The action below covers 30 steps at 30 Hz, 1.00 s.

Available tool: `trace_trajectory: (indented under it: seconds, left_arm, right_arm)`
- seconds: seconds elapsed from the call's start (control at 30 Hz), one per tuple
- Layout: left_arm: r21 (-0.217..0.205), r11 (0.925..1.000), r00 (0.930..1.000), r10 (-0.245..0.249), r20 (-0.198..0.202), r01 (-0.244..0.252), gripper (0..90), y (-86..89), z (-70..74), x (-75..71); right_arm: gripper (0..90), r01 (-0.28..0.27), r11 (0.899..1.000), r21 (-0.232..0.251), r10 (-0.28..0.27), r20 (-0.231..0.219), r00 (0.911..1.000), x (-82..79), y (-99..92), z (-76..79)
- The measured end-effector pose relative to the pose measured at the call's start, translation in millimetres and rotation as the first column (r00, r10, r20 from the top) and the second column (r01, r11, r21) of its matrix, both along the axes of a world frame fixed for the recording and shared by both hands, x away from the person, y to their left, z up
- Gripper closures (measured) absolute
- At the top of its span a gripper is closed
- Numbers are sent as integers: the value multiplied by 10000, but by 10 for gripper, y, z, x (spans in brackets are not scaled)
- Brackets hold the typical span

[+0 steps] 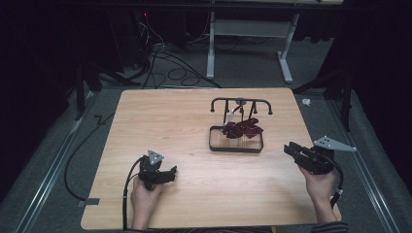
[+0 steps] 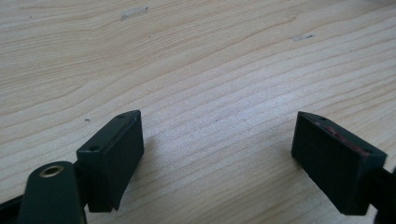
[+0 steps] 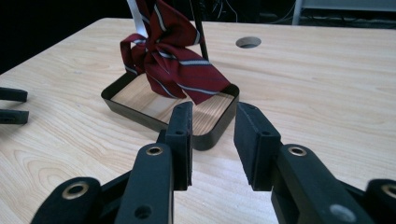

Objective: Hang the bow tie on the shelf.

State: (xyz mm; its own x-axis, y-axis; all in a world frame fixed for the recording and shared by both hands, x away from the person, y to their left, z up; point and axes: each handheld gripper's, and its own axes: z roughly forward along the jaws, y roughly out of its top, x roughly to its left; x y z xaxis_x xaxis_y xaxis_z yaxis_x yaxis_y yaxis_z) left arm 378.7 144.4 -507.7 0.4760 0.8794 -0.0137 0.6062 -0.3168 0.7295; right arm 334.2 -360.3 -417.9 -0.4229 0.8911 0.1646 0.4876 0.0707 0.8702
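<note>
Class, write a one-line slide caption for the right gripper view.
Open right gripper facing a dark red striped necktie draped into a black rectangular tray on a light wooden table.

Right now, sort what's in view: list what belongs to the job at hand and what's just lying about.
Job, judging by where the right gripper points:
- dark red striped necktie
- black metal stand with its rectangular tray
- left gripper, open
- right gripper, open

Lying about:
- black cables on the floor
- white desk frame behind the table
</note>
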Motion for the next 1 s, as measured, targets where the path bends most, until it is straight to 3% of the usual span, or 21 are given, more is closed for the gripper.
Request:
trace_trajectory:
  seconds: [1.0]
  left_arm:
    - [-5,10000,10000,5,2,-5,173,0,0,0]
  right_arm:
    - [690,186,9998,55,-182,-666,9976,-3,-57,-264]
